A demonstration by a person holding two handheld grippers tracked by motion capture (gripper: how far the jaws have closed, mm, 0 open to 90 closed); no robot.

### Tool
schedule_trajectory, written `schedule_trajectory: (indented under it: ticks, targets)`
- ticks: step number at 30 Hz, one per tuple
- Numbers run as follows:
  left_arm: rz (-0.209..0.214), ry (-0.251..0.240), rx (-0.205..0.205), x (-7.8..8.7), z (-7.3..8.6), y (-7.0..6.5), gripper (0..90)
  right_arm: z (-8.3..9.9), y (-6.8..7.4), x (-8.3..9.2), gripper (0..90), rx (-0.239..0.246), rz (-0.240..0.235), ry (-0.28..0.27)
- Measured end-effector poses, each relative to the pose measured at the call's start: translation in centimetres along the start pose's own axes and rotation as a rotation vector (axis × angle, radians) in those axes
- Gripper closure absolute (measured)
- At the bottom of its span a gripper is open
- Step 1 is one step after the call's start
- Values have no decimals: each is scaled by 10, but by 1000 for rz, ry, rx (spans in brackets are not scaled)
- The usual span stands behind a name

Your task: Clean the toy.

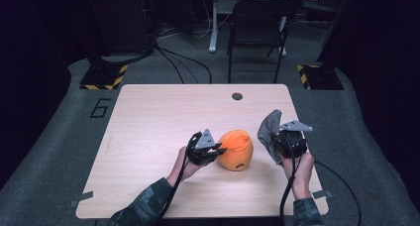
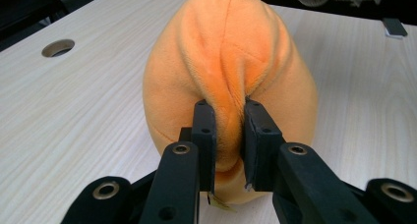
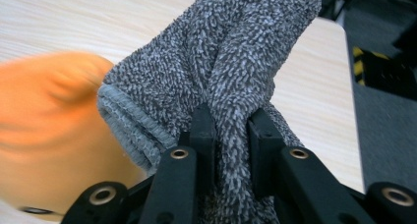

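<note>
At frame centre, the left gripper (image 1: 218, 150) is pinching the orange plush toy (image 1: 236, 149), steadying it; the right gripper (image 1: 283, 137) is clamping a grey cloth (image 1: 270, 128), likely for wiping.

The right hand-held gripper (image 3: 230, 130) pinches a fold of grey terry cloth (image 3: 236, 52) between its black jaws. A blurred orange plush thing (image 3: 44, 135) lies left, just behind, on the pale wooden desk (image 3: 314, 86).
</note>
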State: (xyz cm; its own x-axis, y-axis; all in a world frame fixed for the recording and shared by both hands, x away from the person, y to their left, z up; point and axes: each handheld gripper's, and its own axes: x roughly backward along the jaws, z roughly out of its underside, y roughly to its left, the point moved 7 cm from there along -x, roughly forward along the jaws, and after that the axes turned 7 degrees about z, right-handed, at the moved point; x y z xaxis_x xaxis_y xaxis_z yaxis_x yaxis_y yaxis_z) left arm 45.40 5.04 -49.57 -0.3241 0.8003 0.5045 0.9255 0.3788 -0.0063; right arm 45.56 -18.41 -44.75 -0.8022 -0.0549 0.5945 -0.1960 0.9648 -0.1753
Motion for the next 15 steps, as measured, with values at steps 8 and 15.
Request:
schedule_trajectory:
  ticks: [8,15]
  targets:
    - [-5,-12,103,1,2,14,763,22,-3,-22,759,-16,8,90]
    - [-49,-9,165,0,4,28,645,36,0,-33,754,-6,7,150]
